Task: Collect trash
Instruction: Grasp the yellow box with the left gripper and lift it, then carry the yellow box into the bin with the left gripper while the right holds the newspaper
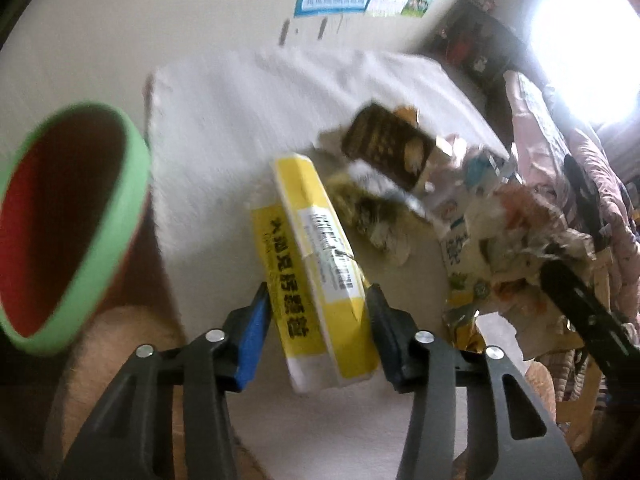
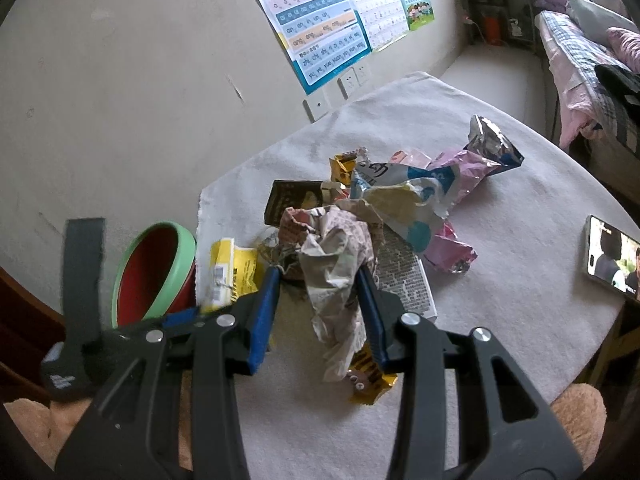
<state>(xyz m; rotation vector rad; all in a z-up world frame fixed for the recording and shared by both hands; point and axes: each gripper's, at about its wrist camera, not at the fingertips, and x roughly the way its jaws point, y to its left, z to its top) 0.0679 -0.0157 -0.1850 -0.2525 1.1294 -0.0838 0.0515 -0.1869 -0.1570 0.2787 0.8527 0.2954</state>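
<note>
While the left gripper [image 1: 316, 312] is clamped on a flat yellow cardboard box with a white label [image 1: 320, 264], holding it tilted above the white cloth-covered surface [image 1: 224, 128], the right gripper [image 2: 316, 292] is clamped on a crumpled wad of beige paper [image 2: 336, 272] at the near edge of the trash heap. A red bin with a pale green rim [image 1: 76, 216] stands at the left, beside the surface. Farther along the heap lie a dark brown carton [image 2: 290, 200] and a pink and blue foil snack bag [image 2: 452, 172]. A lit smartphone [image 2: 612, 258] rests at the right edge.
</note>
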